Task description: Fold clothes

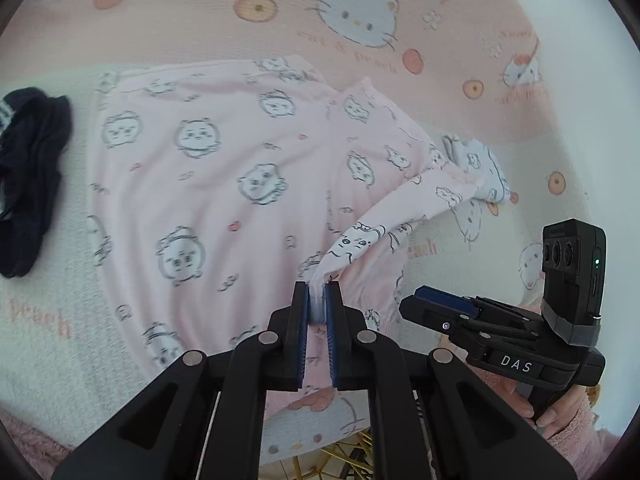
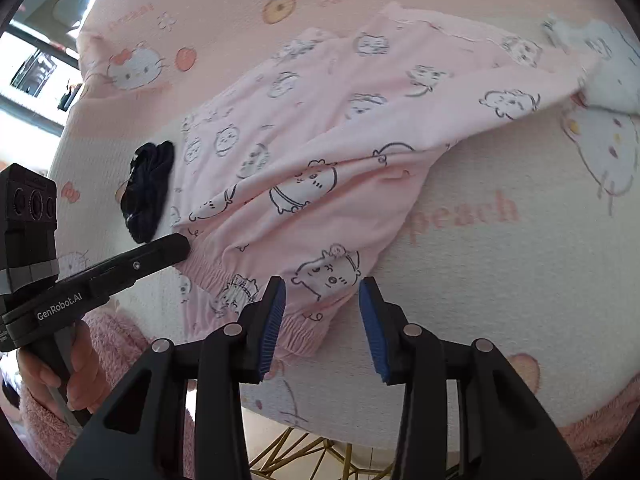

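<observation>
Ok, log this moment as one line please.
left hand-held gripper: shut on pink pyjama top cuff | right hand-held gripper: open above hem | dark socks: aside | fold: not yet done

Soft, bright daylight, faint shadows; a window (image 2: 36, 76) glares white at the right view's left; fisheye bending, blurred dark edges.
</observation>
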Demonstrator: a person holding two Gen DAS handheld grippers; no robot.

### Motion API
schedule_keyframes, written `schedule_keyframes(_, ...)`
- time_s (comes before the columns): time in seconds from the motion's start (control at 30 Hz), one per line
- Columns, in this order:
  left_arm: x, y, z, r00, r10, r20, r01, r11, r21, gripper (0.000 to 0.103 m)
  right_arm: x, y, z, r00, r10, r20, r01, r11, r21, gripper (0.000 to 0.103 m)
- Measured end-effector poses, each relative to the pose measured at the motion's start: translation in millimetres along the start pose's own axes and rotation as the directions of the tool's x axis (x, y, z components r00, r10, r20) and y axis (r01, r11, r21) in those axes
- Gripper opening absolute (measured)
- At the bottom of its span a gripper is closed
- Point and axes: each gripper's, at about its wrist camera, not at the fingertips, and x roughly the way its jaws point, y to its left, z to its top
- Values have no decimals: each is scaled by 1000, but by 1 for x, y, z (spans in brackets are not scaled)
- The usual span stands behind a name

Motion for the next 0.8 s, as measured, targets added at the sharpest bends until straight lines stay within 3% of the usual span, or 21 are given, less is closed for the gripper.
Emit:
schedule_keyframes(0.13,-19,45,-21,1000,4,13,-2,993,-121,9,28,33,11,998,-44,-53,39,995,-92,40)
schedule_keyframes(0.27,-23,65,-46,1000,-5,13,7,980,-201,9,50,48,5,992,-63,-111,47,988,-148,40)
schedule_keyframes(0.43,-8,61,-67,1000,8,-29,-14,976,-217,9,65,49,-7,983,-136,-121,112,976,-185,40)
schedule_keyframes(0.57,-11,59,-70,1000,12,-25,-18,975,-223,9,61,45,-8,985,-129,-116,108,980,-168,39)
schedule_keyframes(0.7,-22,57,-73,1000,-3,-20,-2,971,-239,9,46,49,-5,994,-62,-95,48,988,-145,39)
schedule_keyframes(0.8,-15,55,-79,998,7,-56,-20,971,-238,9,46,59,-5,992,-104,-77,87,977,-196,39)
